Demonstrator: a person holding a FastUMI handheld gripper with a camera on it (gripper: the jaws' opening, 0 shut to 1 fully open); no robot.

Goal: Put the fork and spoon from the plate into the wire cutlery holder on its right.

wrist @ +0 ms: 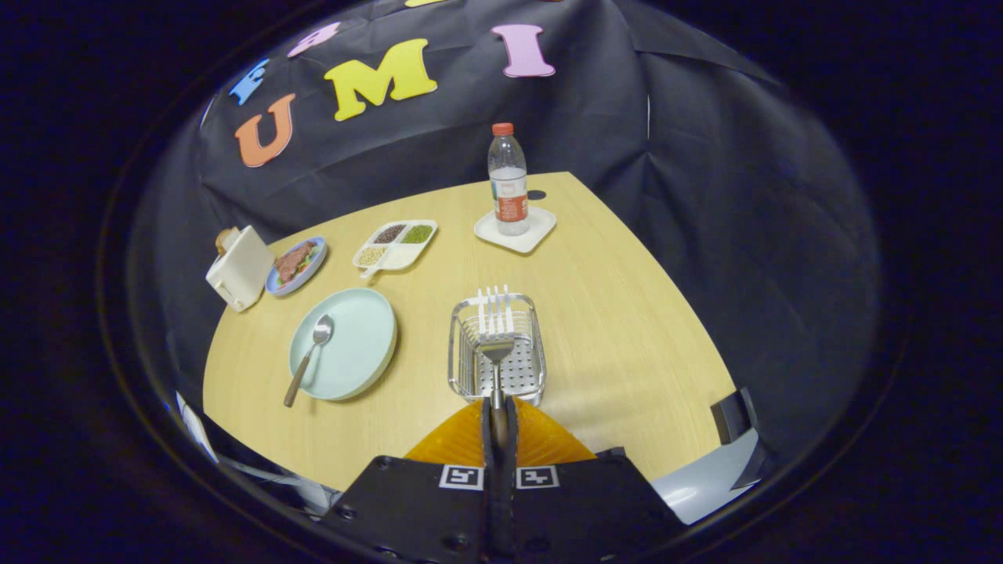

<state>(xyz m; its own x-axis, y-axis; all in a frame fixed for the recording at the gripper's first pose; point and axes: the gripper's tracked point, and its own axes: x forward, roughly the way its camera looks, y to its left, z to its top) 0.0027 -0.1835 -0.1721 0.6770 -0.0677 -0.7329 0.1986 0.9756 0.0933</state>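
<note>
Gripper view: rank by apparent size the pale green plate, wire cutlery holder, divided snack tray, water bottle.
1. Round pale green plate, largest.
2. Wire cutlery holder, nearest the shut gripper holding the steel fork, so nearness inflates it.
3-4. White divided snack tray and clear plastic water bottle look similar; unranked.

Camera rides the tongs (499, 415); looks down over table (627, 329).

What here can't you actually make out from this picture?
- Gripper view: the fork handle, hidden between the shut fingers of the gripper.
- Whether the fork touches the wire cutlery holder: unclear.
- Food in the divided tray: too small to name.
- Item behind the white box: mostly hidden.
</note>
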